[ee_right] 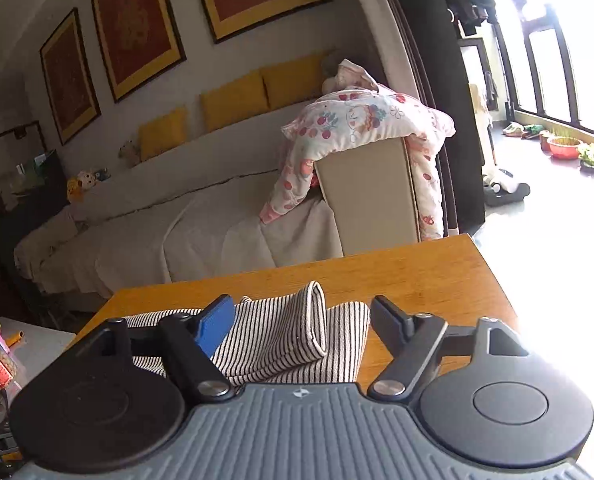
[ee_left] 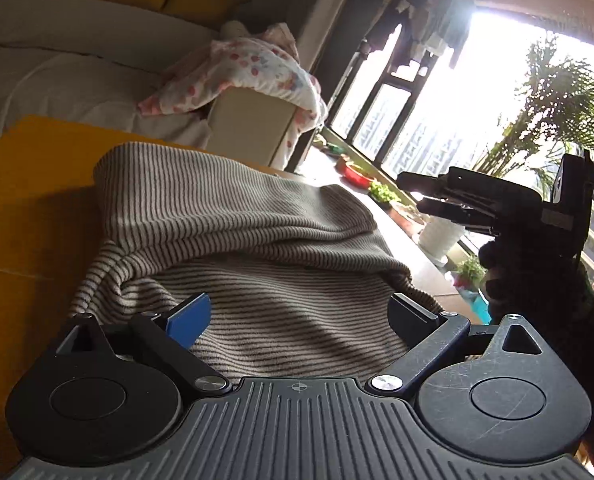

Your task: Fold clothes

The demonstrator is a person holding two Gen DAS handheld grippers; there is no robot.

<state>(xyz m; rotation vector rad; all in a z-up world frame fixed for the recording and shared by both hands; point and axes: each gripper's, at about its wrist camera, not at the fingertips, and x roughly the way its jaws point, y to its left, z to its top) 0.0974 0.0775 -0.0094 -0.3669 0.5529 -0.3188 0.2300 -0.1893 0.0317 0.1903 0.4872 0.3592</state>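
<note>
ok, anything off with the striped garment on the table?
Striped garment isn't folded flat: it's bunched on the wooden table, one doubled edge sticking up. Left gripper and right gripper are open, holding nothing.

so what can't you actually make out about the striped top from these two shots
- Near edge of the striped top: left wrist view, hidden behind the left gripper body.
- Its left part: right wrist view, covered by the right gripper.
- Garment type, sleeves, collar: bunched folds hide them in both views.
- Table right edge: right wrist view, washed out by window glare.
</note>
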